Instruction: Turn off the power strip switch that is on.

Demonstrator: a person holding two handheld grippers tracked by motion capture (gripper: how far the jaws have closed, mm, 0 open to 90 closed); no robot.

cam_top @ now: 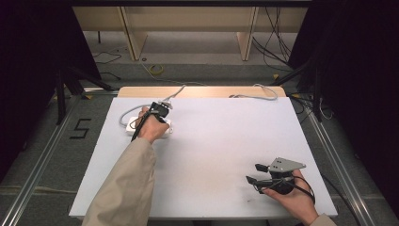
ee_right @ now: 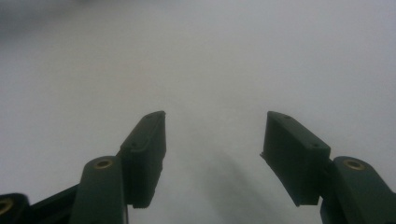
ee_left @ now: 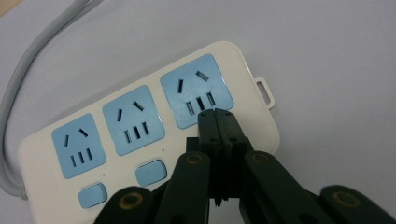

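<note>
A white power strip (ee_left: pixel 243 70) with three blue sockets and two blue switches lies on the white table; in the high view the power strip (cam_top: pixel 131 127) sits at the far left, mostly under the hand. My left gripper (ee_left: pixel 216 112) is shut, nothing between its jaws, its tips right at the lower edge of the right-hand socket (ee_left: pixel 196 91); whether they touch it I cannot tell. From above, the left gripper (cam_top: pixel 159 110) is over the strip. My right gripper (cam_top: pixel 254 173) rests near the front right of the table, jaws open and empty, also seen as the right gripper (ee_right: pixel 212 130).
A grey cable (ee_left: pixel 28 70) runs from the strip's left end toward the table's far edge. A second cable (cam_top: pixel 256 94) lies along the far edge of the table (cam_top: pixel 211 136). Wooden shelving (cam_top: pixel 188 28) and floor cables stand beyond.
</note>
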